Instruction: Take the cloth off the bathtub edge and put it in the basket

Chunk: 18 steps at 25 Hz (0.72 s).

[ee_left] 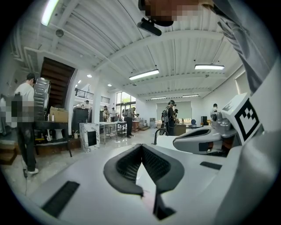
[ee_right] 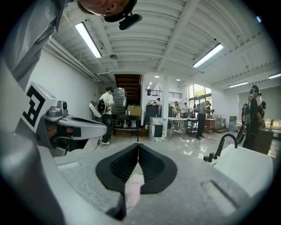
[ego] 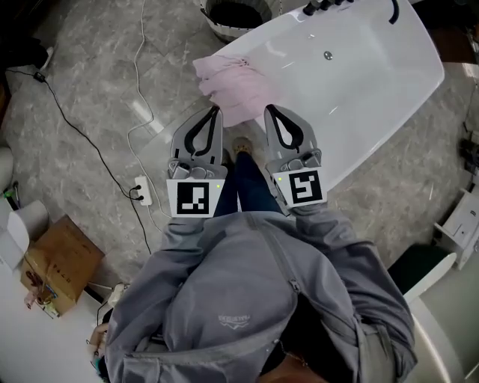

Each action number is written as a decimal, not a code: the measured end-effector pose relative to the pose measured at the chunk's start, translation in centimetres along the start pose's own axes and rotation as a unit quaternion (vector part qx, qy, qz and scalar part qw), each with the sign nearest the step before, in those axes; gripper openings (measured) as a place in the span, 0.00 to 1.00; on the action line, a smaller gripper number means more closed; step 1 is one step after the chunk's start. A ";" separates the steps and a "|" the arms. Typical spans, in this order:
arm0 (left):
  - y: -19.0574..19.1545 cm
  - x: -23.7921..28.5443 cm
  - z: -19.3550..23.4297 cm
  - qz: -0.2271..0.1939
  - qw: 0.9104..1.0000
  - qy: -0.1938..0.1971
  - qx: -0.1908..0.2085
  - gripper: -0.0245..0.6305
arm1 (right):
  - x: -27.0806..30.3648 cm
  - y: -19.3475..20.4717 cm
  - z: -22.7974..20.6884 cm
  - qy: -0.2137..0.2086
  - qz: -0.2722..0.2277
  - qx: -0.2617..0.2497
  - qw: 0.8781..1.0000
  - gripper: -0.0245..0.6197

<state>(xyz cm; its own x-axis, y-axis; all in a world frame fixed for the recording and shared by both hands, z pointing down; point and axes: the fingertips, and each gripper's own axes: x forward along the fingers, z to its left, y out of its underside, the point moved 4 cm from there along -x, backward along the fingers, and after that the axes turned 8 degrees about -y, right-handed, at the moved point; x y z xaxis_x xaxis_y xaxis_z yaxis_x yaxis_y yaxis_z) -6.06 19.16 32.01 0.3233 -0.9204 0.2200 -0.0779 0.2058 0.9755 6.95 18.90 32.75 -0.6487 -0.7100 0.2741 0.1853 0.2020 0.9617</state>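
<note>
A crumpled pink cloth (ego: 228,82) lies over the near left rim of the white bathtub (ego: 359,90). Beyond the tub's left end stands a round dark basket (ego: 233,15). My left gripper (ego: 217,110) and right gripper (ego: 267,110) point side by side at the cloth's near edge, tips just reaching it. On both, the jaws are closed together with nothing between them. In the left gripper view my left gripper (ee_left: 141,146) is shut. In the right gripper view my right gripper (ee_right: 138,145) is shut, and the pink cloth (ee_right: 134,189) shows below the jaws.
A power strip (ego: 142,191) and thin cables lie on the marble floor at left. A cardboard box (ego: 60,262) sits lower left. The tub's black faucet (ego: 325,6) is at its far end. White fixtures stand at the right edge. People stand in the hall behind.
</note>
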 end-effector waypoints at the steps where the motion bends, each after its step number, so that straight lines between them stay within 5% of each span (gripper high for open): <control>1: 0.5 0.7 0.1 -0.003 1.000 0.002 0.010 0.05 | 0.5 0.6 -0.4 -0.005 0.002 -0.002 1.000 0.05; 7: 5.0 4.6 0.7 -0.002 0.998 0.009 0.064 0.05 | 3.6 5.5 -2.6 -0.023 0.016 0.000 1.000 0.05; 18: 14.3 8.9 1.0 0.046 0.999 0.012 0.005 0.05 | 7.5 13.5 -5.1 -0.037 0.046 0.002 0.998 0.05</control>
<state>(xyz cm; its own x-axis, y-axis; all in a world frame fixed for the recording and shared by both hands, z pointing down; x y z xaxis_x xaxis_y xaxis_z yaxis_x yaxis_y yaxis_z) -5.19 13.57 47.88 0.3374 -0.8892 0.3090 -0.1180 0.2856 0.9510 8.33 12.91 47.80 -0.6823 -0.6357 0.3609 0.2445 0.2669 0.9322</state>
